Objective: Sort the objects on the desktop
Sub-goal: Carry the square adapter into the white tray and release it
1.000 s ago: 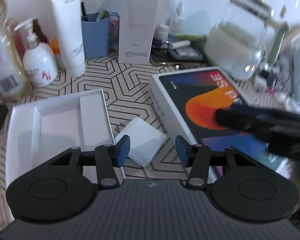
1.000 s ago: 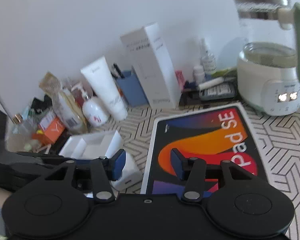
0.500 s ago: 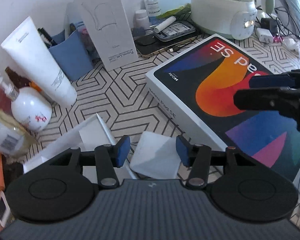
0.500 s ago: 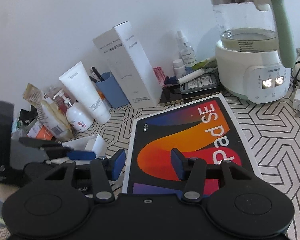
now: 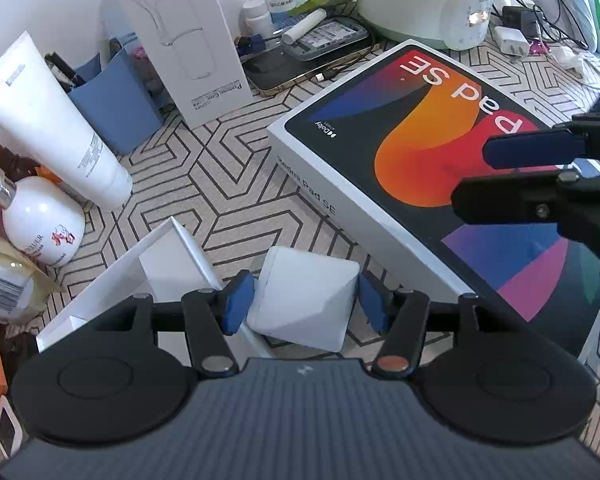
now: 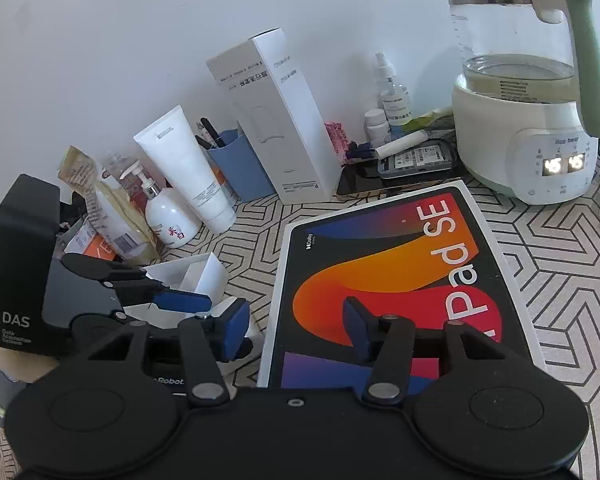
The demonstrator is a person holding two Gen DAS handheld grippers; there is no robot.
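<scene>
My left gripper [image 5: 302, 304] is open, its blue pads on either side of a small white block [image 5: 306, 300] that lies on the patterned desk; I cannot tell whether the pads touch it. An open white tray box [image 5: 156, 264] lies just left of the block. A large Redmi Pad SE box [image 5: 440, 168] lies to the right. My right gripper [image 6: 296, 330] is open and empty above the near left edge of the Pad box [image 6: 384, 272]. It shows in the left wrist view [image 5: 512, 172] over the box. The left gripper shows in the right wrist view [image 6: 172, 300].
Along the wall stand a white tube [image 5: 48, 120], a pump bottle [image 5: 40, 220], a blue pen cup [image 5: 116, 104], a tall white carton [image 5: 184, 36] and a kettle [image 6: 528, 92]. A phone [image 5: 296, 68] and small bottles lie behind the Pad box. Chargers and cables lie at the far right.
My left gripper has moved forward and down so the white block now sits between its pads. My right gripper has moved in lower over the Pad box.
</scene>
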